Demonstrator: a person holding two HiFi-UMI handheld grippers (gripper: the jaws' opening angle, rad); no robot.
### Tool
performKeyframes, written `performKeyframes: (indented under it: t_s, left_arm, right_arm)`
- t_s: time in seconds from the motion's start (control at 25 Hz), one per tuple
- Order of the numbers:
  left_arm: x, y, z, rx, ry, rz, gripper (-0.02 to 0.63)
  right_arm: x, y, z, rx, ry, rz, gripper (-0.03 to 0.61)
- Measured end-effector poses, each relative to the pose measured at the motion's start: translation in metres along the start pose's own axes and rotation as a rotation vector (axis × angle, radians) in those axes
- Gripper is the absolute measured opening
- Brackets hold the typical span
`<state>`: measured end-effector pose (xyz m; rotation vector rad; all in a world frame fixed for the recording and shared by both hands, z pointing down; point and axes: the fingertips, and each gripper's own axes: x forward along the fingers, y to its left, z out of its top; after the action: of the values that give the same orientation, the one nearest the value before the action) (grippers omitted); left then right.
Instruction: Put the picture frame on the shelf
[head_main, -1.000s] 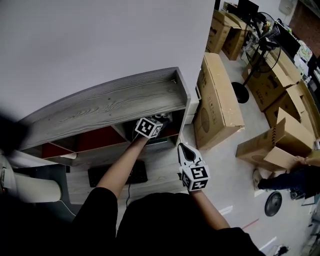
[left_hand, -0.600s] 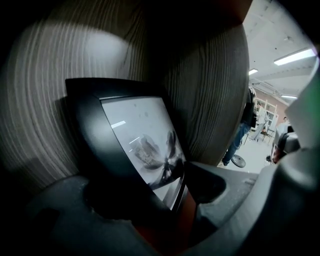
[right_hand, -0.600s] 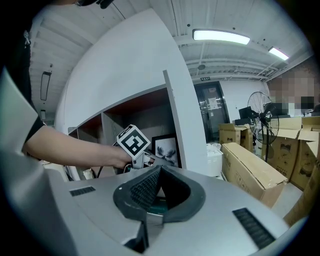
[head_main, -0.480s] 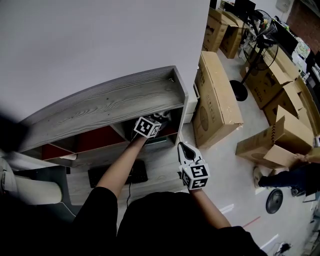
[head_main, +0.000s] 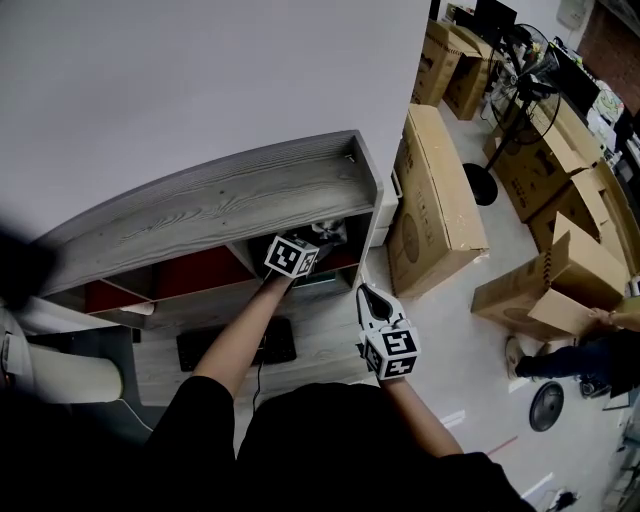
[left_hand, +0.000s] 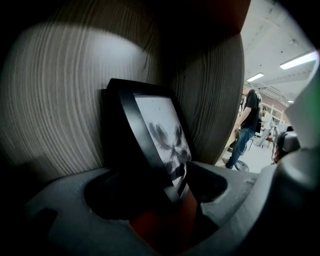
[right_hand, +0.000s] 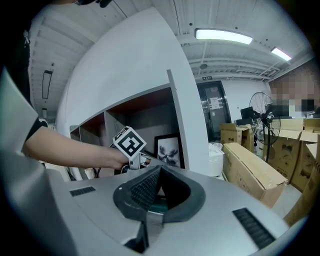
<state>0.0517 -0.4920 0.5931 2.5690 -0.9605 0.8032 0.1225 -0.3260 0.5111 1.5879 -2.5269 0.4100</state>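
A black picture frame (left_hand: 150, 135) with a grey print stands tilted in the shelf's rightmost compartment, leaning on the wooden back wall. My left gripper (left_hand: 162, 197) reaches into that compartment. Its jaws are opening, and the frame's lower corner is between them with gaps on both sides. In the head view the left gripper (head_main: 322, 233) is under the grey wooden shelf top (head_main: 220, 200). The right gripper view shows the frame (right_hand: 168, 150) upright beside the left gripper (right_hand: 144, 160). My right gripper (head_main: 368, 295) hangs in front of the shelf, shut and holding nothing.
Long cardboard boxes (head_main: 435, 200) lie on the floor right of the shelf, with more boxes (head_main: 560, 270) and a standing fan (head_main: 520, 60) beyond. A black keyboard (head_main: 235, 345) lies on the lower surface. A person (left_hand: 248, 125) stands in the room behind.
Almost nothing differs. My left gripper stays inside the shelf compartment and the right gripper holds still.
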Motion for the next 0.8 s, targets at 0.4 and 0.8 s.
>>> performKeyframes:
  t_s: [0.4,0.8]
  left_arm:
    - [-0.021,0.000,0.014,-0.013,-0.126,0.057,0.344]
    - [-0.041,-0.007,0.017,-0.029,-0.183,0.116,0.344]
  right_arm:
    - [-0.006,0.000,0.004,-0.005,-0.017,-0.007,0.012]
    - [-0.024,0.005,0.013,-0.021,-0.065,-0.028,0.012]
